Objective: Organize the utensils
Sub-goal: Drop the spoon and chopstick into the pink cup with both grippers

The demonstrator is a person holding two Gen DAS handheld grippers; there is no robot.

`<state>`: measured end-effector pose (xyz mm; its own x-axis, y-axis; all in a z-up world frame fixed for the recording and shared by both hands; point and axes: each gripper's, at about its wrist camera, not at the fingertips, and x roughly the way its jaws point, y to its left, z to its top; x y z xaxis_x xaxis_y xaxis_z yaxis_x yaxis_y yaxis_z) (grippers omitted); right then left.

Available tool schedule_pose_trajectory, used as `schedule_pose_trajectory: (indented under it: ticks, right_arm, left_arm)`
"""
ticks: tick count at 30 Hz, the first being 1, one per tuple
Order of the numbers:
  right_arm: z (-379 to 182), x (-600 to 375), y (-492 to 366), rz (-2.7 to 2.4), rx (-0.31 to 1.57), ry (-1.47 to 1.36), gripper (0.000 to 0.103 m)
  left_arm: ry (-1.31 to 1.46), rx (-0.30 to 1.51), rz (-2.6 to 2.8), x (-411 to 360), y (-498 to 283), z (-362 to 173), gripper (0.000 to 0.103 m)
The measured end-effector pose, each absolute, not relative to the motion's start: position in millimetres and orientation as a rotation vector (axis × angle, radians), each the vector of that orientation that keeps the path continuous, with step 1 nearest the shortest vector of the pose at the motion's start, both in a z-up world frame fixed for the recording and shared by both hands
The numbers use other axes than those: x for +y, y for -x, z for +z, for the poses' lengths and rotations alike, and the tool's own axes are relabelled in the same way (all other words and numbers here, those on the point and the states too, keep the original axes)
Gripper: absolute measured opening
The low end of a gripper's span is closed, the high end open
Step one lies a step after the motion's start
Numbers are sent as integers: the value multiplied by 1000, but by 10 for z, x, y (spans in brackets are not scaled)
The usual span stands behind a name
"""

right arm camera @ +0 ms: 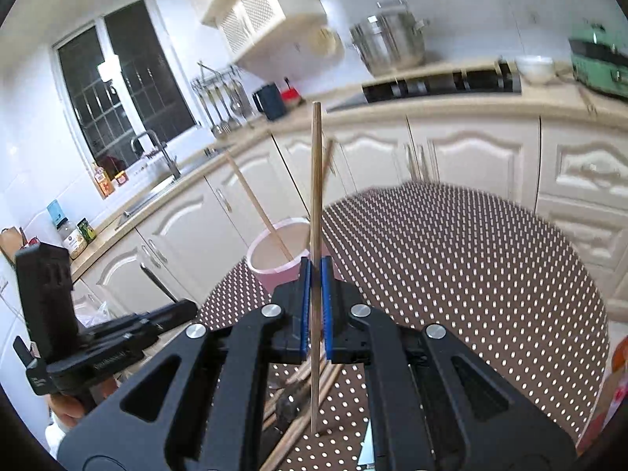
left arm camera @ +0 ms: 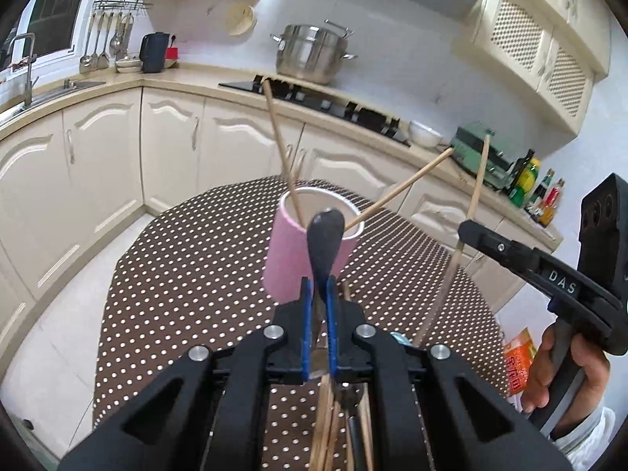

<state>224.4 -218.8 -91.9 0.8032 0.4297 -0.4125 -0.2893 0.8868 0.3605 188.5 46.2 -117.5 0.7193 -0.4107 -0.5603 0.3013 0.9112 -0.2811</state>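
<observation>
A pink cup (left arm camera: 288, 253) stands on the polka-dot table (left arm camera: 188, 274) with two wooden chopsticks (left arm camera: 280, 145) leaning out of it. My left gripper (left arm camera: 318, 286) is shut on a black-handled utensil (left arm camera: 325, 235), its dark rounded end up in front of the cup. My right gripper (right arm camera: 316, 271) is shut on a single wooden chopstick (right arm camera: 316, 180), held upright just right of the cup (right arm camera: 274, 253). That chopstick also shows in the left wrist view (left arm camera: 477, 184). Several loose chopsticks (right arm camera: 310, 384) and a dark utensil lie on the table below both grippers.
Cream kitchen cabinets (left arm camera: 176, 149) ring the table. A steel pot (left arm camera: 310, 53) sits by the black hob (left arm camera: 333, 104). A green appliance (left arm camera: 479, 153) and bottles (left arm camera: 530, 184) stand at right. A sink (right arm camera: 157, 192) is at left. An orange packet (left arm camera: 518, 357) lies beyond the table's right edge.
</observation>
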Motion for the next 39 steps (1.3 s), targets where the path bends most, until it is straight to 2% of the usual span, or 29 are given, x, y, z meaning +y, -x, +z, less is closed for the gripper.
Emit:
schedule_pose_trajectory:
  ticks: [7, 24, 30, 39]
  right_arm:
    - [-655, -2080, -2033, 404, 425, -243, 6]
    - [-49, -1812, -2194, 367, 187, -151, 6]
    - [3, -1784, -2344, 348, 132, -162, 6]
    - [-271, -1751, -2583, 344, 197, -154, 6]
  left_arm:
    - [174, 593, -408, 396, -1824, -1035, 6]
    - [145, 336, -319, 206, -1996, -169, 6]
    - [161, 336, -280, 164, -2277, -207, 6]
    - [163, 389, -259, 134, -2586, -489, 6]
